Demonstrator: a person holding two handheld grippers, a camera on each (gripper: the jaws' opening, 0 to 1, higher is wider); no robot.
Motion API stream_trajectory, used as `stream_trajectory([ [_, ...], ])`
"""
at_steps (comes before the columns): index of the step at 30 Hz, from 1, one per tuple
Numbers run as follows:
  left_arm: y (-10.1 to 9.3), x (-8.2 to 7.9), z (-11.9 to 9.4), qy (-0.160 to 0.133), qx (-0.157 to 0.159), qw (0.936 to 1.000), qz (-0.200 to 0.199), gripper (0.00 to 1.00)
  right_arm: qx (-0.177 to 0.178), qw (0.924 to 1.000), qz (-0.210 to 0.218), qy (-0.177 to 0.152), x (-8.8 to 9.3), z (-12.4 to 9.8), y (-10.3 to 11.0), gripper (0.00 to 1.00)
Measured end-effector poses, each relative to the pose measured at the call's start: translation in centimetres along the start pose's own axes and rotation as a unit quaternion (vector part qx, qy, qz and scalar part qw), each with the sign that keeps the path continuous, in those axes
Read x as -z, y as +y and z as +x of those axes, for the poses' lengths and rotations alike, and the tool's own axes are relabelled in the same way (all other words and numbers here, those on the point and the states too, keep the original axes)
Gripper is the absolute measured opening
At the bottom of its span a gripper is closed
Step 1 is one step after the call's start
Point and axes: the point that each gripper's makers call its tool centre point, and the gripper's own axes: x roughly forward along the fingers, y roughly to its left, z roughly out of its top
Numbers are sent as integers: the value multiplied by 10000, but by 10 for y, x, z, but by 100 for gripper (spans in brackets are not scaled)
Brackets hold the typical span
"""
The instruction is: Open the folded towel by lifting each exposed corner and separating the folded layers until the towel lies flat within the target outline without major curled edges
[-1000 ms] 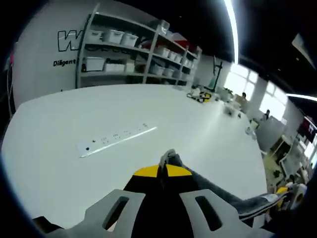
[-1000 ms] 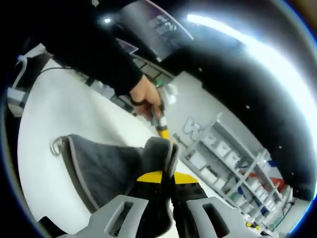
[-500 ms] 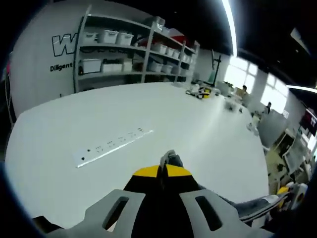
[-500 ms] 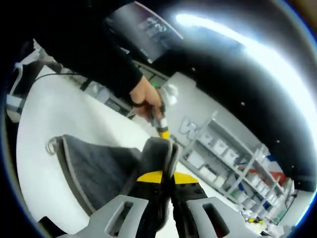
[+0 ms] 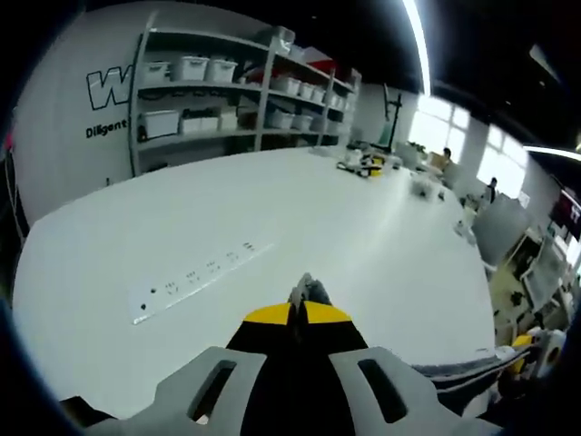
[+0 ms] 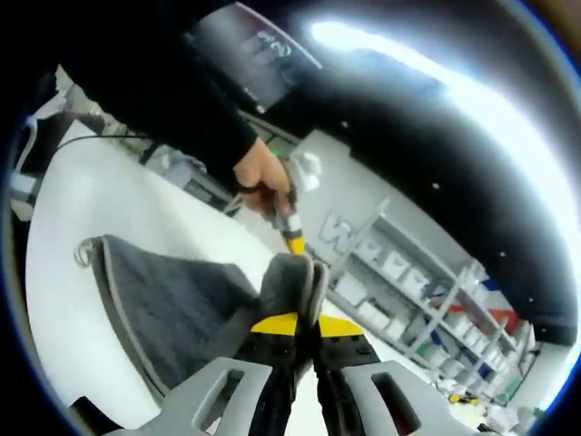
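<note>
The grey towel (image 6: pixel 172 300) hangs stretched between both grippers above the white table (image 5: pixel 345 218). In the right gripper view my right gripper (image 6: pixel 306 316) is shut on a bunched corner of it, and the cloth spreads down and left to a corner with a small hanging loop (image 6: pixel 83 250). Beyond it a person's hand (image 6: pixel 263 177) holds the left gripper (image 6: pixel 295 243) at the towel's far corner. In the left gripper view my left gripper (image 5: pixel 304 304) is shut on a small grey corner, and the towel's edge (image 5: pixel 454 368) runs off to the lower right.
A white power strip (image 5: pixel 204 277) lies on the table ahead of the left gripper. Shelves with white bins (image 5: pixel 218 91) line the back wall. Small items (image 5: pixel 368 163) sit at the table's far end. A dark sleeve (image 6: pixel 154 91) crosses the right gripper view.
Both grippers stay shut on the towel. The towel's edge in the left gripper view has dropped lower, and in the right gripper view the cloth reaches further left and lies flatter.
</note>
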Motion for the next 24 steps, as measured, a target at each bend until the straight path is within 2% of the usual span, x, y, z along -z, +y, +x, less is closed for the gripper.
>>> stream_trajectory([
  [8,-6,-13,6,19,-9,9999,129,1,98,9999,-33,-10,3,-2,-10,0],
  [19,-26,-30,19,-11,65,9993,366,1,234,9997,-57,12,7,-5,-28,0],
  [24,-27,-41,23,-201,-85,9987,461,1,278,9996,-57,55,13,-7,-35,0],
])
